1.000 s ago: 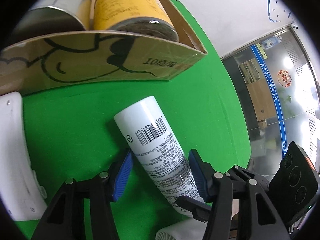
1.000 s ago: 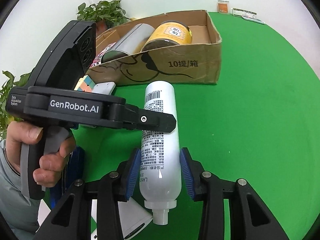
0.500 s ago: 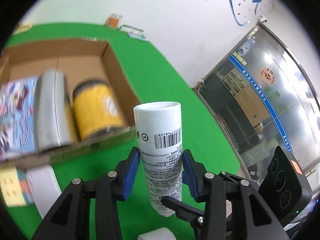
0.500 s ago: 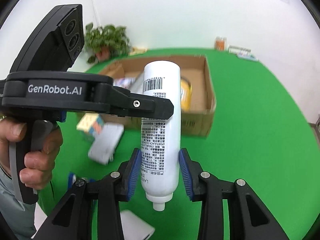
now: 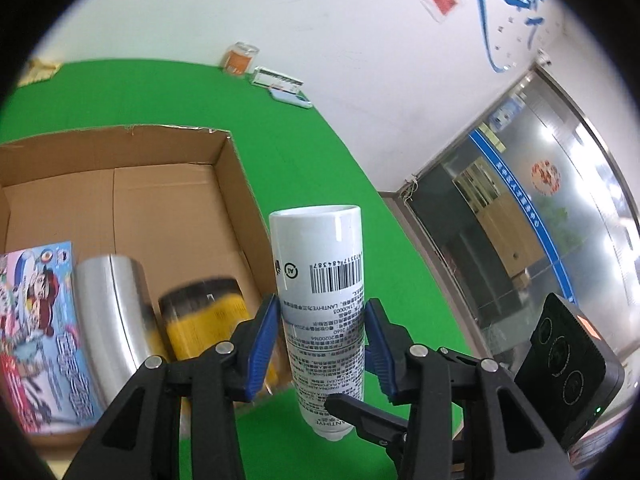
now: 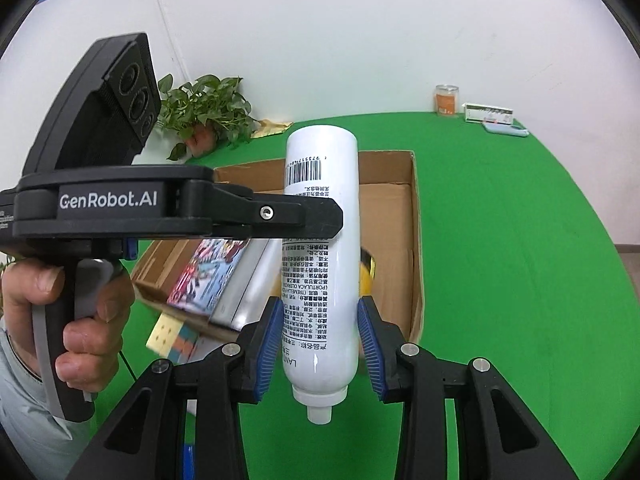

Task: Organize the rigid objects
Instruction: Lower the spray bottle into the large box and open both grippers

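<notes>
White bottle (image 6: 320, 264) inverted, aloft over cardboard box (image 5: 224, 184). Left gripper (image 5: 322, 340) jaws clamped on bottle midsection; right gripper (image 6: 320, 340) jaws clamped near neck. Green surface (image 6: 500, 240) below.

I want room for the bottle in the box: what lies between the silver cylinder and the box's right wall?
In the left wrist view, only the yellow can lies between the silver cylinder and the cardboard box's right wall.
</notes>
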